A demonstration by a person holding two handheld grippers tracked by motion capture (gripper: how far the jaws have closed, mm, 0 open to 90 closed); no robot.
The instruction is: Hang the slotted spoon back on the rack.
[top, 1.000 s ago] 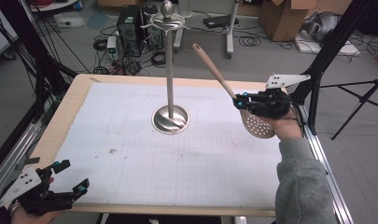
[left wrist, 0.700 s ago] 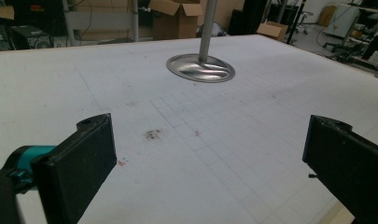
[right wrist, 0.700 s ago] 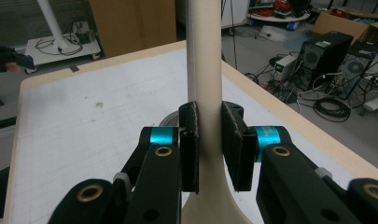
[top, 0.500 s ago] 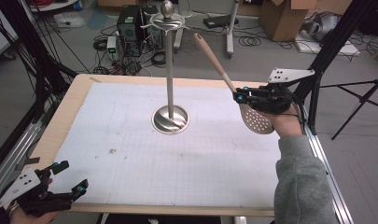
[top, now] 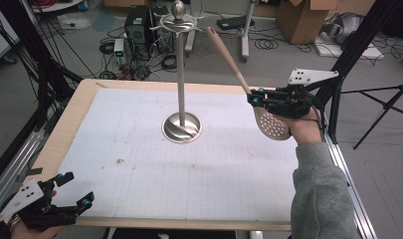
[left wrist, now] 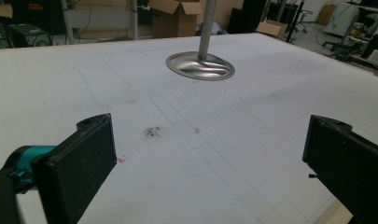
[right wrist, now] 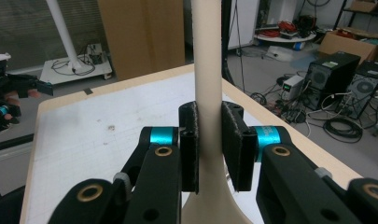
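Item: beige wooden-handled slotted spoon (top: 249,94), airborne at the table's right edge, handle tip slanting toward the hook crown of the tall steel utensil stand (top: 181,74). My right gripper (top: 254,98) pinches its neck; my left gripper (top: 72,191) rests spread at the near corner. Risks, in my judgement: handle pivots in the narrow pinch; tip knocks the stand; hole misses hook, spoon drops onto the white gridded mat (top: 139,164).

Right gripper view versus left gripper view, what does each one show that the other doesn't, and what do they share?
Right gripper view: the right gripper shut on the slotted spoon by its pale handle, with the left gripper far off at the table's edge. Left gripper view: the left gripper's jaws standing wide apart with nothing between them, and the metal stand with its round base ahead. Both show the white gridded mat.
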